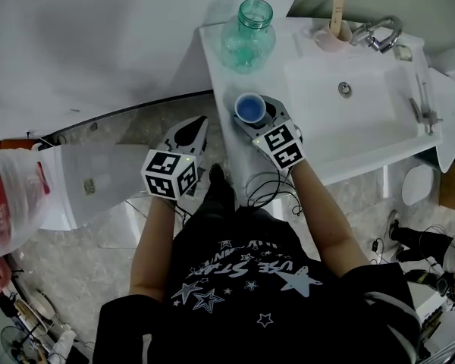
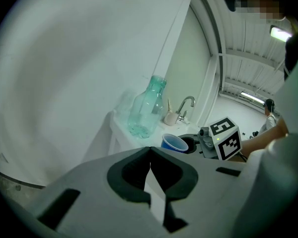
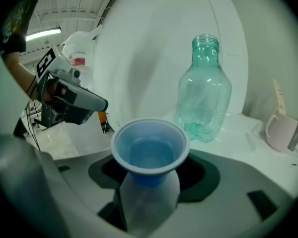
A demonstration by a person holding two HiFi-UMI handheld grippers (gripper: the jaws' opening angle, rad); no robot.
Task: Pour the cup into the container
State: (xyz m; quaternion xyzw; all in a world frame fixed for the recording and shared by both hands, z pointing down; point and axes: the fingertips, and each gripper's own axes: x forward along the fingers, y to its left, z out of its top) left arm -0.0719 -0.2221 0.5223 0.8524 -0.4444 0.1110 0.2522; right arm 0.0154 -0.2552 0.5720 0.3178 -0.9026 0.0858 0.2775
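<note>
Cup (image 3: 150, 150): one, blue, upright, liquid inside, gripped by right claw (image 1: 255, 114). Bottle (image 1: 248, 32): one, green-tinted, on desk (image 1: 288, 45). Left claw (image 2: 150, 152): closed, empty.

A small home bathroom; a white rectangular ceramic washbasin (image 1: 398, 139) with a round metal drain (image 1: 345, 89) and a curved chrome tap (image 1: 379, 35) is set into a white table (image 1: 288, 48) against a plain white wall (image 1: 98, 36); a pale pink mug (image 1: 330, 40) holding a stick stands beside the tap; grey marbled floor tiles (image 1: 91, 279) lie below.
</note>
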